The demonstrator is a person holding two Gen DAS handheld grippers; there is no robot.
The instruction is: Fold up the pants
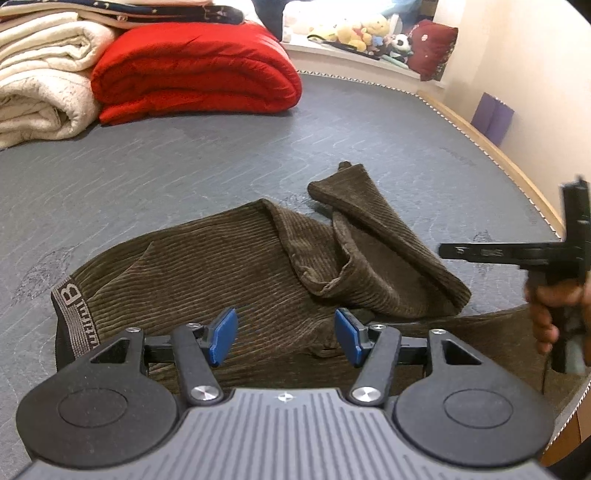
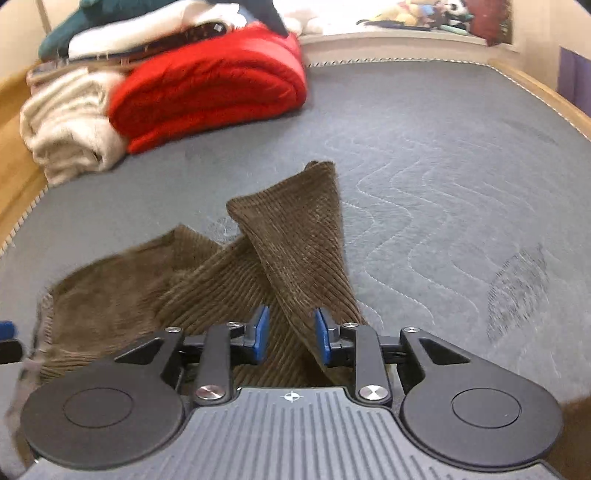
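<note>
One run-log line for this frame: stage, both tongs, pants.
stage: mid-fold | left tongs: open, empty, over pants | right tongs: open, leg lying loose between pads | pants: crumpled on mattress

Grey quilted mattress, wooden bed frame, cream wall, plush toys on a ledge

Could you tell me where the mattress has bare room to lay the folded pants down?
Free: the grey mattress between the brown pants and the wooden bed edge, and the strip between pants and red blanket. Crowded: the far-left corner, with red blanket and cream blankets stacked.
</note>
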